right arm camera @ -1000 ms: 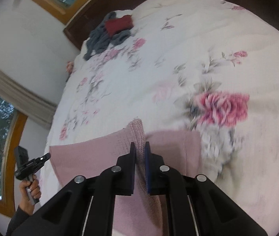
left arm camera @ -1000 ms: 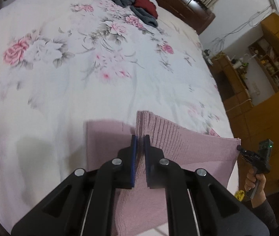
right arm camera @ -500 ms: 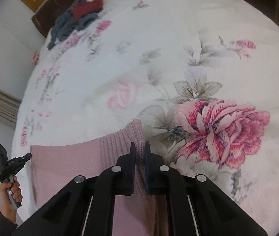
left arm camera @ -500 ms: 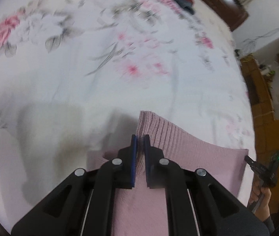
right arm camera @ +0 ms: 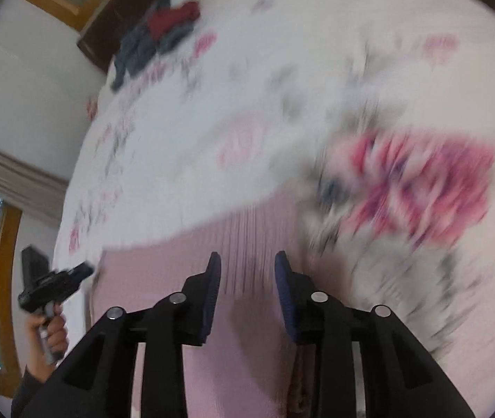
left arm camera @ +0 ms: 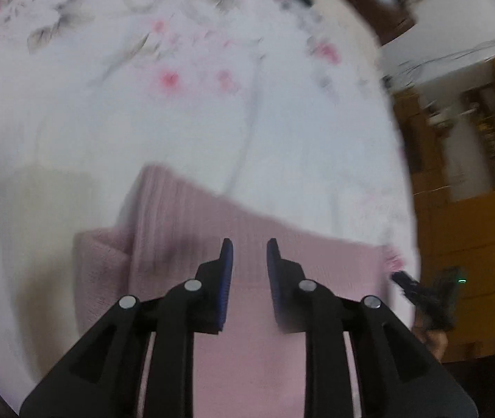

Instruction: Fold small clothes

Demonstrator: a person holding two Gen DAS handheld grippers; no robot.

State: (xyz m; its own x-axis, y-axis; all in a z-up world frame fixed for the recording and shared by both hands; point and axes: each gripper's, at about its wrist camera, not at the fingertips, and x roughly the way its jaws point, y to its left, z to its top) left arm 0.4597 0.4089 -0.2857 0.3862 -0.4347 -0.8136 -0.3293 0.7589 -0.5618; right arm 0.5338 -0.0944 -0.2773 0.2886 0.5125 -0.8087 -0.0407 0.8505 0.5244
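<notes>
My left tongs (left arm camera: 249, 244) stand released, the two blue-padded fingers (left arm camera: 225, 257) parted with a clear gap and nothing between them. They hang just above the pink ribbed knit garment (left arm camera: 191, 244), which lies flat on the bed over the white floral bedspread (left arm camera: 142, 115). From the left wrist view I see a folded layer on the garment's left side, with a lower corner of the same pink cloth showing beside it. The picture is blurred, so I cannot tell whether the finger tips touch the knit.

My right tongs (right arm camera: 245, 259) are released as well, their jaws spread wide and empty. Below them lies the other end of the pink garment (right arm camera: 163, 271), its ribbed edge running along the bedspread (right arm camera: 195, 160) just ahead of the fingers. A big pink rose print (right arm camera: 421, 188) sits on the bedspread to the right of the garment, heavily smeared by blur.

In the right wrist view I see the other handheld gripper (right arm camera: 50, 284) at the left edge of the bed, gripped by a hand (right arm camera: 50, 331). In the left wrist view the opposite gripper (left arm camera: 428, 292) shows at the right edge, dark and blurred.

At the far end of the bed, well apart from the pink garment, lies a heap of grey and red clothes (right arm camera: 156, 38) near the dark wooden headboard (right arm camera: 108, 31).
</notes>
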